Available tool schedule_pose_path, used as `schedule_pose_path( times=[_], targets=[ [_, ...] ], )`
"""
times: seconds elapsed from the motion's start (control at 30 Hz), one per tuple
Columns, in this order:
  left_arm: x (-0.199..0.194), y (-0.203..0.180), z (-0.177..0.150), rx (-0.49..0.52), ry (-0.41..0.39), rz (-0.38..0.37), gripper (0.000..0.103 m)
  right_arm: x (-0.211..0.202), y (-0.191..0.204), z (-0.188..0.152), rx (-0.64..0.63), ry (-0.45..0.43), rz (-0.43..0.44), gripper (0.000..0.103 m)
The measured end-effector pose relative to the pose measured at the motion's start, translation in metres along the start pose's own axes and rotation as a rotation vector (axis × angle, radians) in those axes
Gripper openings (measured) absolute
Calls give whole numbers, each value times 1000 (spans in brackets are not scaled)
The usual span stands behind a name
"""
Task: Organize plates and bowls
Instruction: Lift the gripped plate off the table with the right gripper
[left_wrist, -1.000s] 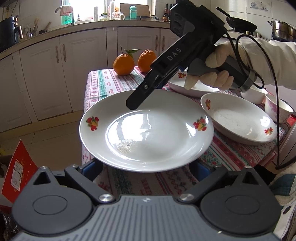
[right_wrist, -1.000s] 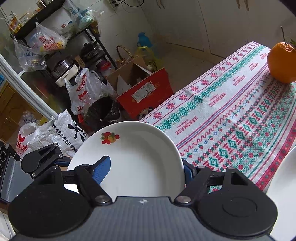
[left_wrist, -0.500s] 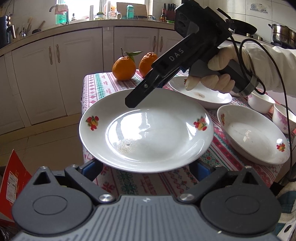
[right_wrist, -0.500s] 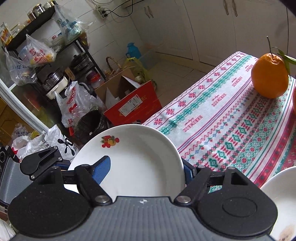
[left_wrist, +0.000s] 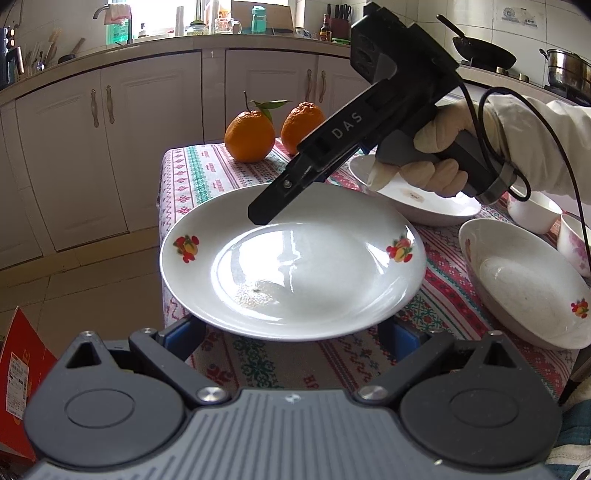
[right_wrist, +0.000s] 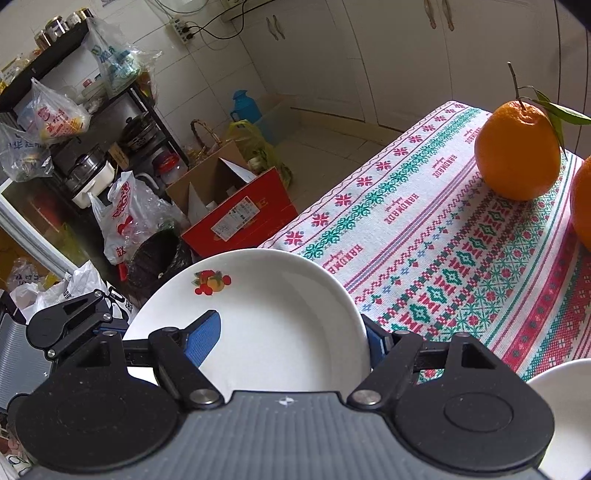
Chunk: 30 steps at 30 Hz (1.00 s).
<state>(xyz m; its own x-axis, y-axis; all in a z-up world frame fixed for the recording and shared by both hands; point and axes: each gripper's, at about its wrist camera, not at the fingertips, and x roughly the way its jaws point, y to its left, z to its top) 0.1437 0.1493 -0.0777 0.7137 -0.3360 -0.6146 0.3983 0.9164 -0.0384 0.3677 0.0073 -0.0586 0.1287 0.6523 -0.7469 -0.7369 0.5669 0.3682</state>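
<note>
A white plate (left_wrist: 295, 266) with fruit decals hangs level above the table's corner. My right gripper (left_wrist: 260, 225) reaches down onto its far rim; one finger lies on top and the other is hidden beneath. In the right wrist view the same plate (right_wrist: 280, 317) sits between the jaws of the right gripper (right_wrist: 288, 339), with one blue pad (right_wrist: 203, 336) on its upper face, so it is shut on the plate. My left gripper (left_wrist: 290, 328) has its fingers spread wide under the near rim. Whether they squeeze or only carry the plate is hidden.
A second plate (left_wrist: 424, 206), a deep plate (left_wrist: 517, 288) and two small bowls (left_wrist: 532, 210) (left_wrist: 576, 247) stand on the patterned tablecloth (left_wrist: 192, 177) to the right. Two oranges (left_wrist: 249, 136) (left_wrist: 303, 125) sit at the far end. A red box (right_wrist: 240, 218) and bags are on the floor.
Both grippers and the plate have slid together along the table. The oranges and more of the cloth have come into the right wrist view. The plate keeps its place in both grippers.
</note>
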Motion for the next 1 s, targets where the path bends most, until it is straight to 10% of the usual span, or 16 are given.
schedule_pose_path(
  times=[1.0],
  targets=[
    [-23,-16,-4,-10,-19,46,100,-47,25,-15,-25,-51,-185,103]
  ],
)
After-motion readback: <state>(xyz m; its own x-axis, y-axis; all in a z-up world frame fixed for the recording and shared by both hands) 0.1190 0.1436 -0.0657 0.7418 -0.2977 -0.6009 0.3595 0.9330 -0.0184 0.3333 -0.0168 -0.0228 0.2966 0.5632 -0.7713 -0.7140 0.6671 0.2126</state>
